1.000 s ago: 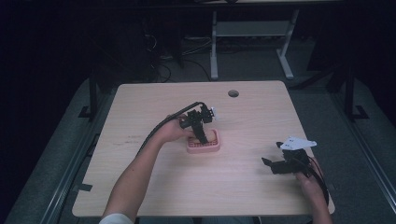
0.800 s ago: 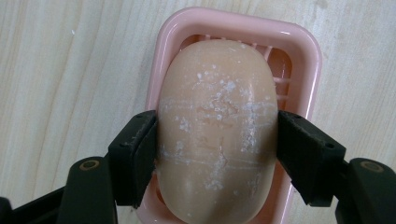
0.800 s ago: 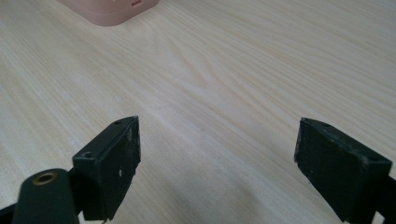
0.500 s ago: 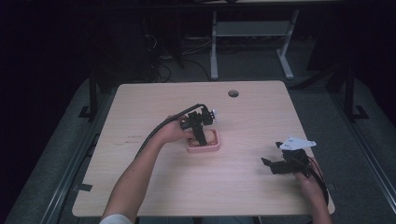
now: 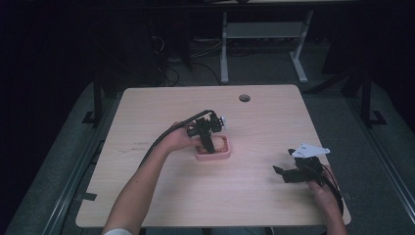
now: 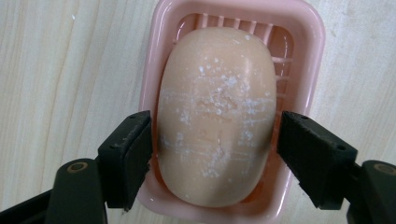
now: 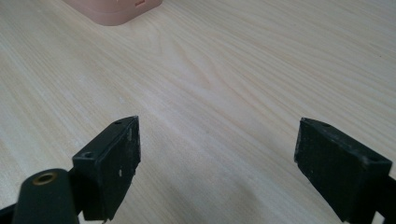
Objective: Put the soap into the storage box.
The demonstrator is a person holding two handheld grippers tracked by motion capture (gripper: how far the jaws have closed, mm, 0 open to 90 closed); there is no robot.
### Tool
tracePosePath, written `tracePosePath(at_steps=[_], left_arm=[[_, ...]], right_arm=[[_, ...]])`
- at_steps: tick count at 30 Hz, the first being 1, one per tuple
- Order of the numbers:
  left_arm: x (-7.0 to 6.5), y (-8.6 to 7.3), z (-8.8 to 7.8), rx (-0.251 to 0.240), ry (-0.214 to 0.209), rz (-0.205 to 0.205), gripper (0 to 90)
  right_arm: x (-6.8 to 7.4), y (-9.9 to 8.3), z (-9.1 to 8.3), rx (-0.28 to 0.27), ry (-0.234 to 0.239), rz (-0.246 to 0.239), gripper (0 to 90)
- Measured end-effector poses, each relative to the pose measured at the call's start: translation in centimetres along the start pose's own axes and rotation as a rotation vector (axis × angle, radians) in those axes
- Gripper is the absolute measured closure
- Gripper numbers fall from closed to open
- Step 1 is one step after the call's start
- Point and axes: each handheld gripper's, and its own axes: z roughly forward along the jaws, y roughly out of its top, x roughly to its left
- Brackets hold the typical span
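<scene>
A peach bar of soap [image 6: 215,116], flecked with white, lies in a pink ribbed soap dish [image 6: 156,51] on the wooden table. My left gripper [image 6: 215,156] points straight down over it, one jaw on each long side of the bar, with a thin dark gap on either side, so it is open. In the high view the left gripper [image 5: 209,146] stands over the dish [image 5: 221,154] at the table's middle. My right gripper [image 5: 281,172] rests low near the right front edge, open and holding nothing [image 7: 217,163]. A corner of the dish [image 7: 116,9] shows far ahead of it.
The light wooden table [image 5: 171,196] has a round cable hole [image 5: 244,98] near its far edge. A black cable [image 5: 166,134] trails from the left gripper along the forearm. Dark floor and a white desk frame [image 5: 225,44] lie beyond the table.
The left gripper has sunk slightly over the dish. The right gripper has stayed where it was.
</scene>
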Motion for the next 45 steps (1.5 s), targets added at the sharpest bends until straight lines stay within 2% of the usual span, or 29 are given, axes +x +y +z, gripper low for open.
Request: tracePosePath(at_steps=[7,18,32,45], left_arm=[[-0.3,-0.2,-0.3,-0.003,0.000,-0.003,25.3],[-0.7,-1.2,-1.4,-0.052,0.017,-0.009,24.5],[-1.6,-3.4,-2.7,-0.097,0.040,-0.041,23.0],[-2.4,-4.7,-2.7,-0.120,0.038,-0.064,23.7]], right_arm=[[0.0,0.0,0.0,0.002,0.001,0.000,13.8],[0.1,0.0,0.1,0.007,-0.003,-0.002,13.9],[0.6,0.2,0.5,0.023,0.000,-0.011,13.9],[0.8,0.2,0.6,0.034,-0.011,-0.016,13.8]])
